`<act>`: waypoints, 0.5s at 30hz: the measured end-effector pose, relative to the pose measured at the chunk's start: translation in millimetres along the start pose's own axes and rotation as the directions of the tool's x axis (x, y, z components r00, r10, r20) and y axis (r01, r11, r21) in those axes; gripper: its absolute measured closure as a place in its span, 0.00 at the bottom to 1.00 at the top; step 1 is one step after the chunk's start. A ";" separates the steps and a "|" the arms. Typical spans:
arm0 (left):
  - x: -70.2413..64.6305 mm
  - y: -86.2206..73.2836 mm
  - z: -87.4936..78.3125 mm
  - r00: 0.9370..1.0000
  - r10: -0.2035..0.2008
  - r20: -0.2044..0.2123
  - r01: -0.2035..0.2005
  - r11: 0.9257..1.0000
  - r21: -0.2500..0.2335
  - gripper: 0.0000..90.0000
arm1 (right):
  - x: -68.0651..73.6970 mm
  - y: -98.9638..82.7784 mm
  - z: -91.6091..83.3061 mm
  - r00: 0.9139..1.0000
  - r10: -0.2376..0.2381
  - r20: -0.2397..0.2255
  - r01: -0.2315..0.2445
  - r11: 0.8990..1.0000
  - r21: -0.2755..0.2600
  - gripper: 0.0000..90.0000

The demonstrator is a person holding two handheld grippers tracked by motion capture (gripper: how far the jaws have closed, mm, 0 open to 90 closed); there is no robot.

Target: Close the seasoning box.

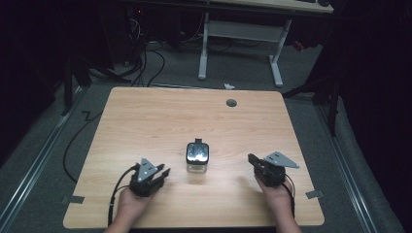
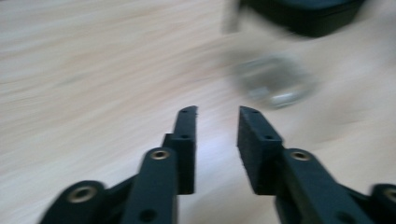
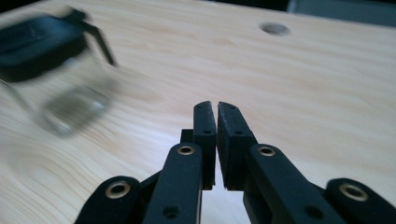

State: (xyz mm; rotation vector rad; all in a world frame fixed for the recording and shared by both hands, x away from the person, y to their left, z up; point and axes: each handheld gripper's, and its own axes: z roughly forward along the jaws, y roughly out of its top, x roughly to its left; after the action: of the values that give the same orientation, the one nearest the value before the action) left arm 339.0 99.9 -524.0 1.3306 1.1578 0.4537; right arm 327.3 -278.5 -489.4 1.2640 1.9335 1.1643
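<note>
- A light wooden desk carried a small clear glass jar with a black lid, standing near the middle of the front half, between the two grippers and apart from both.
- The left gripper sat near the front edge, to the left of the jar, held in the person's left hand, with a grey three-cornered plate on top and a black cable trailing from it.
- In the left gripper view, the left gripper's fingers stood narrowly apart with bare desk showing in the gap; they held nothing, and the jar lay blurred ahead and to the right.
- The right gripper sat to the right of the jar, held in the right hand, its grey plate tilted outward.
- In the right gripper view, the right gripper's fingers were nearly closed, only a thin slit between the pads, gripping nothing; the jar appeared blurred at the upper left.
- A round grey hole marked the far part of the desk.
- Beyond the desk, a white-legged table frame stood on the grey floor, with dark cables lying to its left.
</note>
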 end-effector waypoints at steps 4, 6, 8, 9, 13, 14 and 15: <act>41.5 10.9 -10.3 0.991 -0.039 -0.127 0.035 0.999 -0.034 0.60 | -24.5 -25.5 -15.5 0.996 0.046 0.083 -0.047 0.999 0.013 0.92; 55.4 12.6 -18.0 0.985 -0.061 -0.164 0.053 0.997 -0.052 0.59 | -32.5 -35.2 -24.6 0.991 0.071 0.115 -0.073 0.997 0.012 0.86; 64.2 12.5 -23.2 0.979 -0.065 -0.195 0.055 0.997 -0.057 0.56 | -37.2 -41.4 -31.3 0.986 0.075 0.149 -0.079 0.997 0.022 0.79; 67.4 12.6 -25.0 0.976 -0.072 -0.206 0.062 0.997 -0.053 0.56 | -39.0 -43.6 -33.3 0.983 0.081 0.165 -0.087 0.996 0.029 0.78; 67.0 14.9 -26.6 0.977 -0.072 -0.203 0.061 0.996 -0.062 0.55 | -43.3 -48.3 -33.8 0.979 0.114 0.170 -0.119 0.993 0.021 0.77; 66.1 15.2 -27.0 0.977 -0.064 -0.205 0.051 0.997 -0.066 0.55 | -42.7 -47.3 -32.5 0.980 0.113 0.164 -0.117 0.993 0.017 0.77; 65.9 15.4 -27.6 0.977 -0.061 -0.205 0.048 0.997 -0.067 0.54 | -41.9 -46.6 -32.0 0.981 0.114 0.158 -0.117 0.993 0.015 0.77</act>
State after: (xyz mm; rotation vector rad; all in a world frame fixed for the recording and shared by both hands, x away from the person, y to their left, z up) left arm 348.6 172.0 -531.0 1.2155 1.3379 0.5938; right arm 298.3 -337.0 -515.8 1.4527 1.7843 1.0651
